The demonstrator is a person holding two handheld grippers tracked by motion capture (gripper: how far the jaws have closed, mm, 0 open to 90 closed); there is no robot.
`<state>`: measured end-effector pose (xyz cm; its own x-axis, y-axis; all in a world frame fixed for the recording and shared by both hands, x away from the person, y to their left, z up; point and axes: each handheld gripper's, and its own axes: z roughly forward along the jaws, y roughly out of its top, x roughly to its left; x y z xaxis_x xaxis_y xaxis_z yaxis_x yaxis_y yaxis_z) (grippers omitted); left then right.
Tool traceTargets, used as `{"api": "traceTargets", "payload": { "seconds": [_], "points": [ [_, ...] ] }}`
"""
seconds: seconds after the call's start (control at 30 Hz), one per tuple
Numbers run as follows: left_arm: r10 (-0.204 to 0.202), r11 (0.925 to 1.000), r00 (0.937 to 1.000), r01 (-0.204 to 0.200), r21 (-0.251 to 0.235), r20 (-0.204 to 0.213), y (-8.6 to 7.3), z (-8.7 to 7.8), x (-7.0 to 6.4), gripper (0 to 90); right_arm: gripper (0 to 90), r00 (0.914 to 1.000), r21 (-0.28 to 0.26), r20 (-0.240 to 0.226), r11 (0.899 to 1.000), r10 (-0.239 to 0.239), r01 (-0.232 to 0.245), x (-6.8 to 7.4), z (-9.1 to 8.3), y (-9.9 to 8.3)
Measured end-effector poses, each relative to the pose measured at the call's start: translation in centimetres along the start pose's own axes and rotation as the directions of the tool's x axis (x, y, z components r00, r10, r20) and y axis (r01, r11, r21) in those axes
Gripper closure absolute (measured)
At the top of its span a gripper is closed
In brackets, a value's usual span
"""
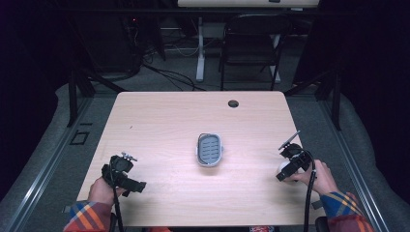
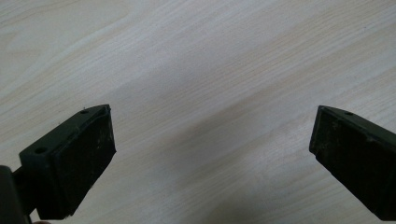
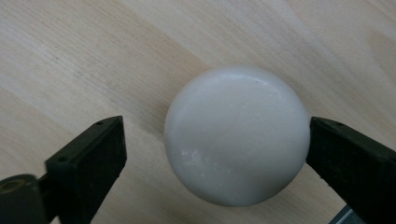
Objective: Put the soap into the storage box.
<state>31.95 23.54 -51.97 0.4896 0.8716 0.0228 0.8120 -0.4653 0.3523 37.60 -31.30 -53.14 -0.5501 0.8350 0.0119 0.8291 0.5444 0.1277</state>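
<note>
Starting at the left: the left gripper sits low near the table's front-left corner, jaws wide apart over bare wood with nothing between them. Mid-table there's a small grey soap dish with a slotted insert. Over on the right, the right gripper has its jaws spread around a white round soap lying on the table — the right jaw looks like it's touching the soap's side, the left one is well clear.

My guess is the soap goes in the dish. It's round and probably slick, so I'd centre the jaws on its widest part and close slowly, or it'll squirt out.

Hard to tell — in the high view the soap is mostly behind the gripper, and its underside is hidden.
</note>
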Motion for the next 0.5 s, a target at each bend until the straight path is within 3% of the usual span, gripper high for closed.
{"api": "traceTargets", "payload": {
  "seconds": [0.2,0.27,0.3,0.37,0.4,0.5],
  "points": [
    [0.002,1.0,1.0,-0.002,0.002,0.001,0.01,0.0,0.0,0.0,14.3,0.9996,-0.002,0.027,1.0,0.001,-0.001,0.05,-0.01,0.17],
    [0.002,1.0,1.0,-0.002,0.003,0.001,0.01,0.01,-0.02,0.0,15.1,0.999,0.029,0.042,0.999,-0.017,0.016,0.06,-0.02,0.37],
    [0.002,1.0,1.0,-0.002,0.003,0.001,0.01,0.01,-0.02,0.0,15.4,0.9989,-0.039,0.031,0.999,0.034,-0.033,0.38,0.6,0.13],
    [0.002,1.0,1.0,-0.002,0.003,0.0,0.01,0.01,-0.02,0.0,16.6,0.9976,0.056,0.063,0.998,-0.03,0.027,0.14,0.17,0.52],
    [0.002,1.0,1.0,-0.002,0.003,0.001,0.01,0.0,-0.02,0.0,17.2,0.9985,-0.001,0.054,1.0,0.012,-0.012,0.37,0.64,0.29],
    [0.0,1.0,1.0,0.0,0.001,0.001,0.01,0.03,-0.04,0.0,19.8,0.9973,0.05,0.071,0.999,-0.021,0.017,0.24,0.45,0.49]
  ]
}}
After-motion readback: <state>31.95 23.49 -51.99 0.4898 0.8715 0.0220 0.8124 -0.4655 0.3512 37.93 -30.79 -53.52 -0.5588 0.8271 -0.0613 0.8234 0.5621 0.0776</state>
